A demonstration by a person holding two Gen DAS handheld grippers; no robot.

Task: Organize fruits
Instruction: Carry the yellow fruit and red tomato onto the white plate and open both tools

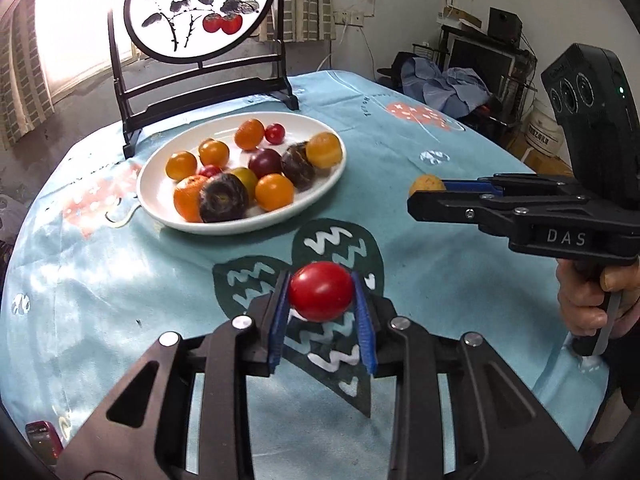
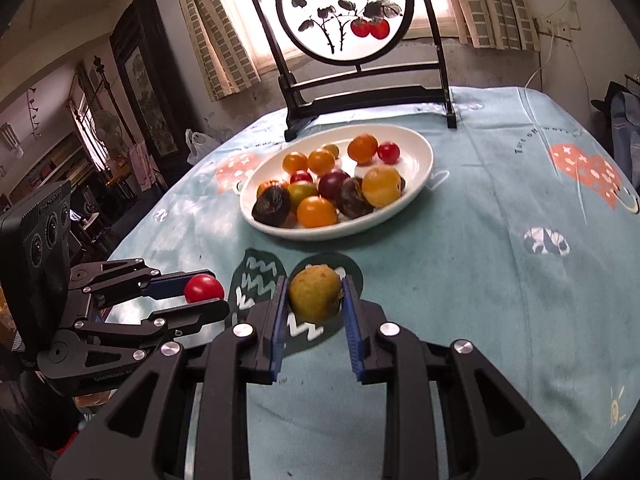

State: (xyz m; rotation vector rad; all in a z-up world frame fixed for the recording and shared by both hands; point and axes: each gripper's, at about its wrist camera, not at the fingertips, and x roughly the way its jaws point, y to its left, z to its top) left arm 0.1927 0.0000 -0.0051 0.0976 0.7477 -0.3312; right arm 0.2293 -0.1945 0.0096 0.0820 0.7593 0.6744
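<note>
While both tools hang above the pale blue tablecloth (image 1: 460,264), each has a fruit pinched between its blue pads. The left gripper (image 1: 322,312) is clamped on a red tomato (image 1: 321,291), held over a dark green heart print near the table's front edge. To its right, the right gripper (image 2: 315,312) is closed on a yellowish-green fruit (image 2: 315,294) with a rough, speckled skin; seen from the left wrist, that tool's black body carries the white letters "DAS", and a person's hand (image 1: 588,300) grips its handle. From the right wrist, the left tool's underside shows faint writing that starts "GenRobot", the rest unclear. Farther back sits a white oval plate (image 1: 160,184) heaped with orange, red, purple and dark wrinkled fruits. Behind the plate stands a dark-framed round screen (image 2: 344,12) painted with two red fruits on inked stems and a few brush characters too small to read. Curved lettering on the cloth at the far right is blurred.
</note>
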